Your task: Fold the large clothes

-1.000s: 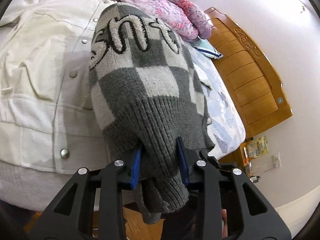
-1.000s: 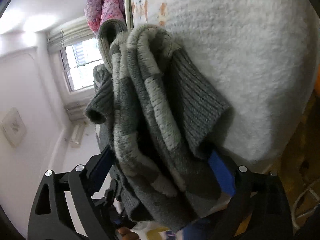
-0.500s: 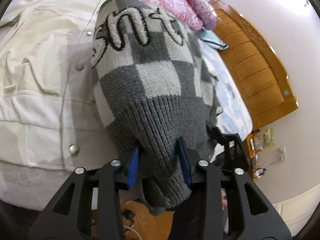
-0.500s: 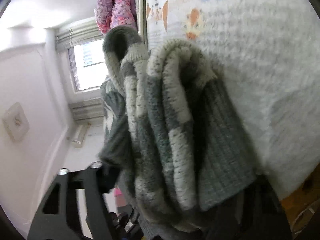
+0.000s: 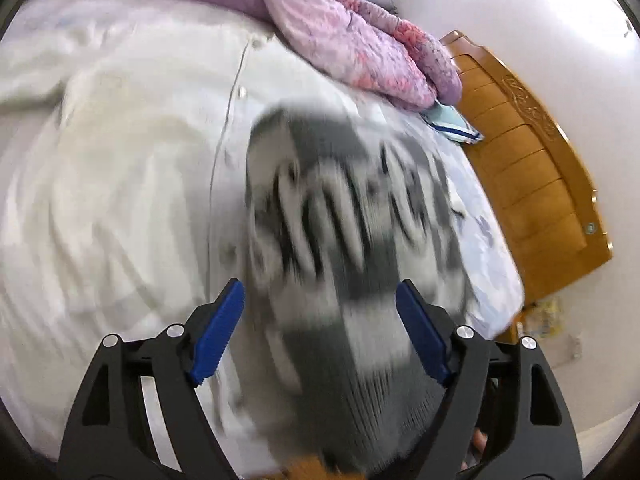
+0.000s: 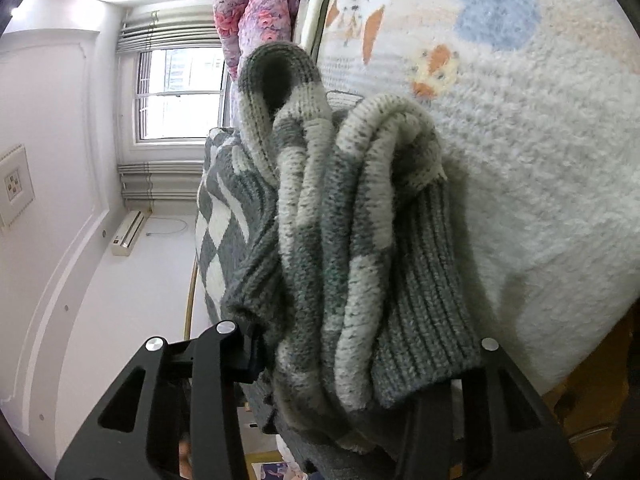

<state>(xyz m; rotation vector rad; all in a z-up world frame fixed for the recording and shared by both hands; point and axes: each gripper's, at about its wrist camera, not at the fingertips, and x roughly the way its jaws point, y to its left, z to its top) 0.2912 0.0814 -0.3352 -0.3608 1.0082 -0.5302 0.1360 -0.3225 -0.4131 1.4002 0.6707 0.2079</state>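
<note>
The grey-and-white checked sweater (image 5: 352, 248) lies blurred on the bed, over a white jacket (image 5: 120, 184). The left gripper (image 5: 320, 332) has just been opening; its blue pads stand wide, clear of the knit between them. The right gripper (image 6: 360, 364) has just been closing and clamps bunched sweater folds, which hide its pads. A purple quilt (image 5: 352, 36) and wooden headboard (image 5: 536, 184) lie beyond.

Black angular left gripper (image 5: 320, 324) frame, cut-out windows, silver screws, ribbed blue finger pads (image 5: 218, 334).
</note>
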